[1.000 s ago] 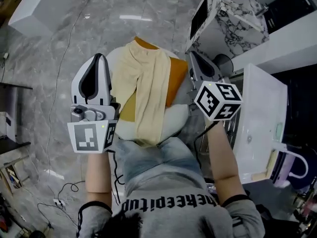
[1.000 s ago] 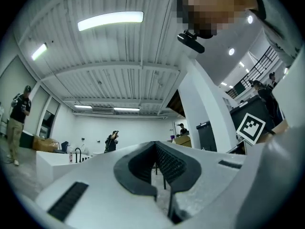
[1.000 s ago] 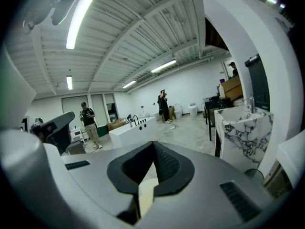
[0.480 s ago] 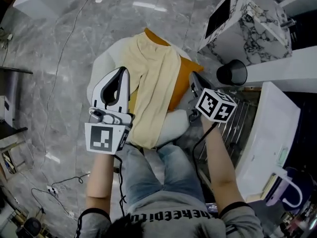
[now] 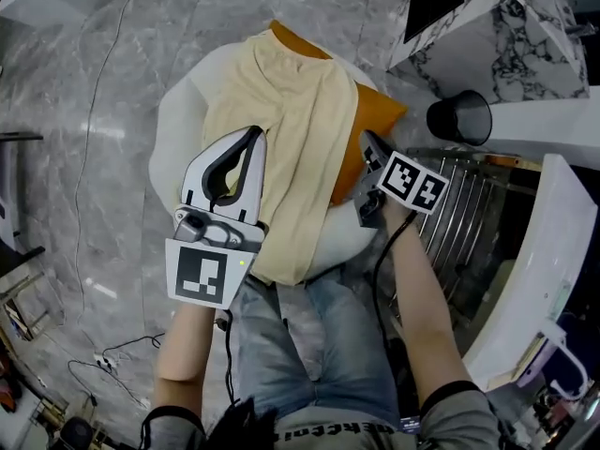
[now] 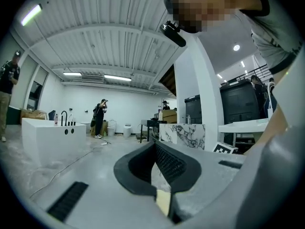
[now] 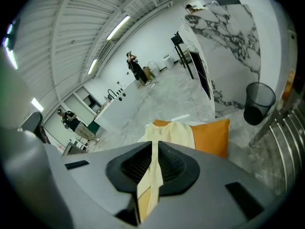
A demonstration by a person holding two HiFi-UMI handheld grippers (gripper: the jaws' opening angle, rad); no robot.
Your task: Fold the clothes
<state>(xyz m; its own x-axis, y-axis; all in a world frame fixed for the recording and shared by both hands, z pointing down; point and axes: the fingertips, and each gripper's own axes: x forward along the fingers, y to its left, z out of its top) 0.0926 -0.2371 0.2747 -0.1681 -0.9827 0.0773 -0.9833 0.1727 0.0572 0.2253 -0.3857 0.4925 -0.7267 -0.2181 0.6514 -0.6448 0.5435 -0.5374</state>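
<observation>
Left gripper [image 5: 249, 142] and right gripper [image 5: 369, 146] both pinched shut on the near hem of the yellow garment [image 5: 300, 129], cloth draped over orange cushion [image 5: 375, 120] at 12 o'clock. Likely pre-fold lay-out; next, carry hem toward 12. Metal rack [image 5: 473, 209] at 3, black bin [image 5: 459, 118] at 2 crowd the right.

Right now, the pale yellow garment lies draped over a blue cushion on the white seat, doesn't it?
Not quite: the cushion is orange, not blue. The pale yellow garment does lie draped over it on the white seat, as the head view shows.
</observation>
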